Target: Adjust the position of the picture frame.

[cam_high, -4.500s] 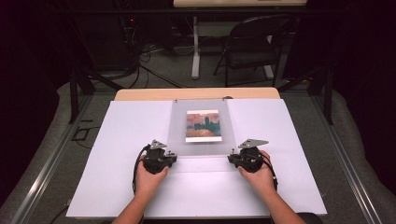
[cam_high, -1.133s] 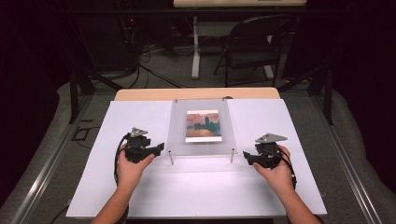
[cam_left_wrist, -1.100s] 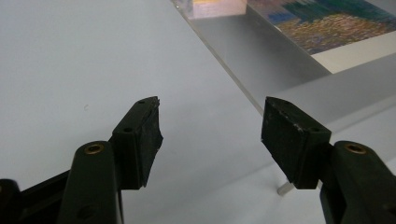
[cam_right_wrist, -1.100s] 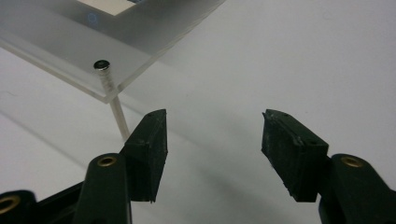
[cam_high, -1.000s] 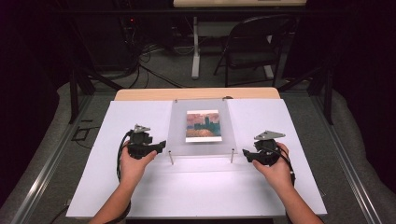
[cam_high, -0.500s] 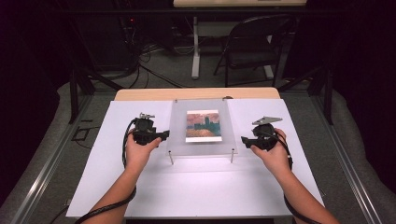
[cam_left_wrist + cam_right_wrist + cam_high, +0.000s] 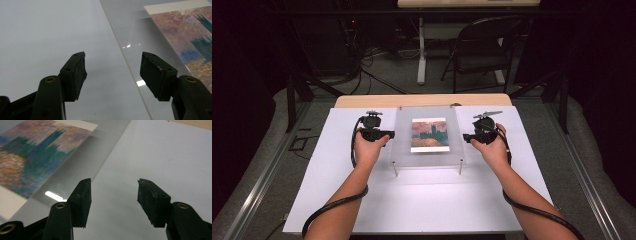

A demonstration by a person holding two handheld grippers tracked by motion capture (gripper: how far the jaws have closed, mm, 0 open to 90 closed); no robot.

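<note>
**Clear panel with painted print, flanked by two hand-held grippers**

Item: a clear acrylic panel (image 7: 429, 137) lying flat at the middle of the white table sheet (image 7: 412, 205), toward the far edge. It stands raised on short metal posts, two showing at its near corners (image 7: 395, 168). Under or within the panel lies a small print (image 7: 430, 134) of a painting in pink, orange and teal, with a white border.

Left gripper (image 7: 384, 134): held just beside the panel's left edge, jaws set apart with nothing between them; in the left gripper view the panel's edge runs up between the two pads (image 7: 77, 72), below them.

Right gripper (image 7: 468, 137): just beside the panel's right edge, jaws likewise apart and empty, having just been closing a little; the panel edge passes by its left pad (image 7: 81, 195).

Surroundings: a strip of bare wooden tabletop (image 7: 422, 100) beyond the sheet; a folding chair (image 7: 482, 47) and a table leg (image 7: 421, 50) far behind; cables on the floor (image 7: 362, 65). Nothing lies between either gripper and the panel.
</note>
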